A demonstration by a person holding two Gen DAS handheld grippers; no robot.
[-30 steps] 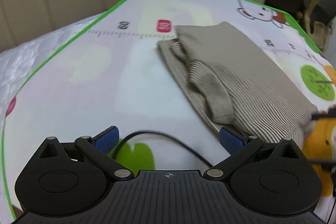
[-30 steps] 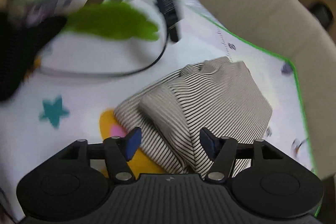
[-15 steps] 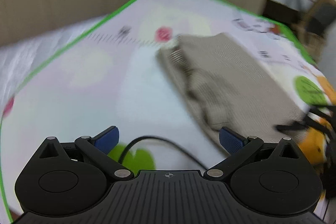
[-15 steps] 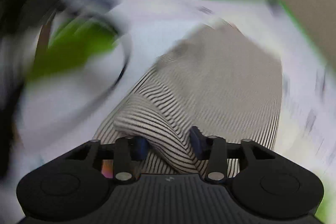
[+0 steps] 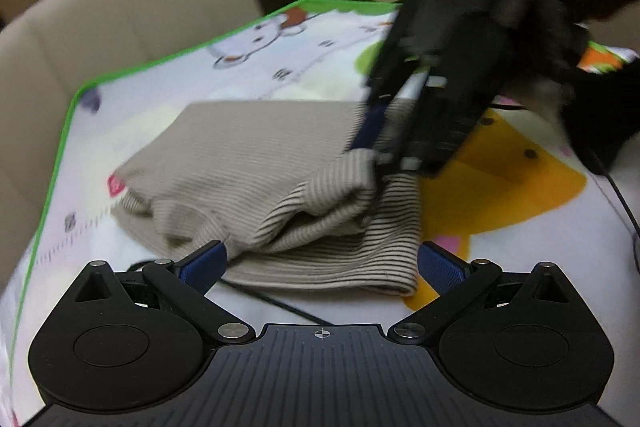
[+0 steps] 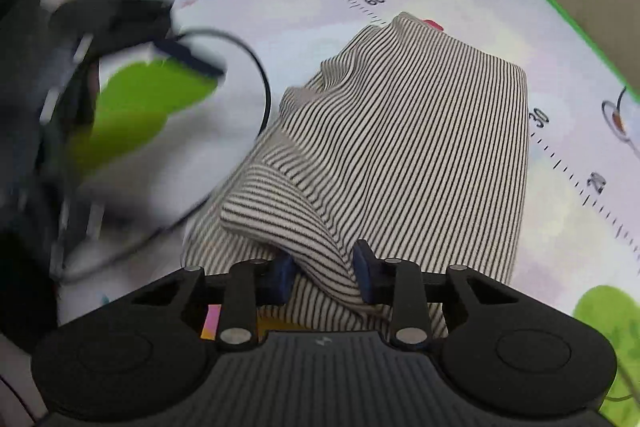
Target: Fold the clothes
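Observation:
A beige garment with thin dark stripes (image 5: 260, 163) lies folded on the play mat (image 5: 280, 67). My left gripper (image 5: 322, 263) stands open just before its near edge, nothing between its blue pads. In the right wrist view the right gripper (image 6: 323, 269) has its jaws closing on a raised fold of the garment (image 6: 420, 127); the cloth fills the gap between the pads. The left wrist view shows that gripper (image 5: 380, 151) from outside, in a dark gloved hand (image 5: 520, 7), pinching the garment's right side.
The mat (image 6: 560, 187) has a green border, ruler marks and cartoon prints. A beige padded wall (image 5: 120, 19) rises behind it. A black cable (image 6: 264, 87) loops over the mat left of the garment. The left gripper is a blur there, one blue pad (image 6: 188, 57) showing.
The left view has swung round, so the garment now lies straight ahead with the right gripper on it. The right gripper's jaws have narrowed from wide apart onto a fold of the cloth.

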